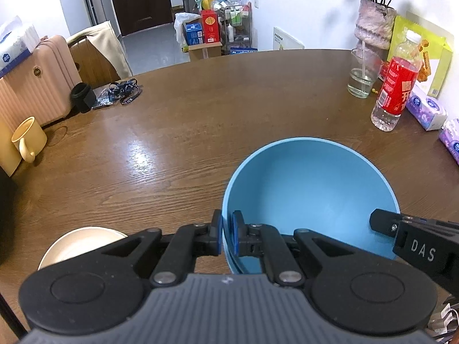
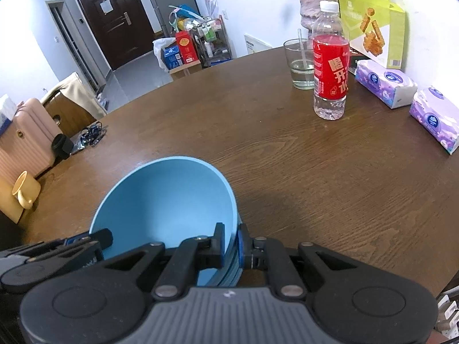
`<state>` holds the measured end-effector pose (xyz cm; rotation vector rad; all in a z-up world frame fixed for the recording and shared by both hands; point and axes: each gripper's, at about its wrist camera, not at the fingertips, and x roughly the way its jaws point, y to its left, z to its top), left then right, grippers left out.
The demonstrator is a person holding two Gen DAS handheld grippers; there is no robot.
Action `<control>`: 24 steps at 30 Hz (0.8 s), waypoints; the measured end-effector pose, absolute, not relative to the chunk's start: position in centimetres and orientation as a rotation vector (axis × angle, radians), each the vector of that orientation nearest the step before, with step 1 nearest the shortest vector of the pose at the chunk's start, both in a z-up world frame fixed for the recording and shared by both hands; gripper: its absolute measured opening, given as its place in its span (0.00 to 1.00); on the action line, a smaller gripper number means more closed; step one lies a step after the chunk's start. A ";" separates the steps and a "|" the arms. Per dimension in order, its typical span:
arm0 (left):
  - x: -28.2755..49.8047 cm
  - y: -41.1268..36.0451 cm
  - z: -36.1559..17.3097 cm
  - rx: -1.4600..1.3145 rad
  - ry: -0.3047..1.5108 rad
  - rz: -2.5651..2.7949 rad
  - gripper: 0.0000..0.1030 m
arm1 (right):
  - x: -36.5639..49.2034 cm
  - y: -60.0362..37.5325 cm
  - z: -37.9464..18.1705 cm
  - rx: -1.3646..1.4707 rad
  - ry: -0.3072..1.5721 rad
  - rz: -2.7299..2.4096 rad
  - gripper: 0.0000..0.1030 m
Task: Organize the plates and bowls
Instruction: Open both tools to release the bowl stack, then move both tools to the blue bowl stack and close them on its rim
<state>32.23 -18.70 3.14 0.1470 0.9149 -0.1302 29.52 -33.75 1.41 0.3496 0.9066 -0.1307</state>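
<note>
Both claws grasp the blue bowl (image 1: 309,192) by its rim: the left claw (image 1: 227,233) clenched on its left edge, the right claw (image 2: 231,245) on its right. A cream plate (image 1: 77,243) lies on the table (image 1: 200,109), near left.

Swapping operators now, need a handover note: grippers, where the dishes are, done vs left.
Left gripper: shut on the blue bowl, clamping its left rim.
Right gripper: shut on the same bowl's right rim.
Bowl is held by both over the wooden table, near edge; whether it touches the table can't be told.
Cream plate sits on the table left of the bowl.
Done: bowl gripped.
Left: set the bowl down, likely with the plate.
</note>
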 end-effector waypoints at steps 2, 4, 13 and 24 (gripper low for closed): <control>32.3 -18.7 2.8 0.148 0.920 -0.130 0.08 | 29.7 -33.7 1.2 0.343 0.909 -0.131 0.08; 32.4 -18.8 2.6 0.150 0.923 -0.131 0.08 | 29.7 -33.7 1.1 0.336 0.911 -0.132 0.08; 32.4 -18.8 1.9 0.151 0.928 -0.129 0.08 | 29.7 -33.3 0.5 0.309 0.907 -0.127 0.09; 32.0 -18.3 2.6 0.117 0.914 -0.141 0.46 | 29.5 -33.8 0.9 0.303 0.896 -0.107 0.37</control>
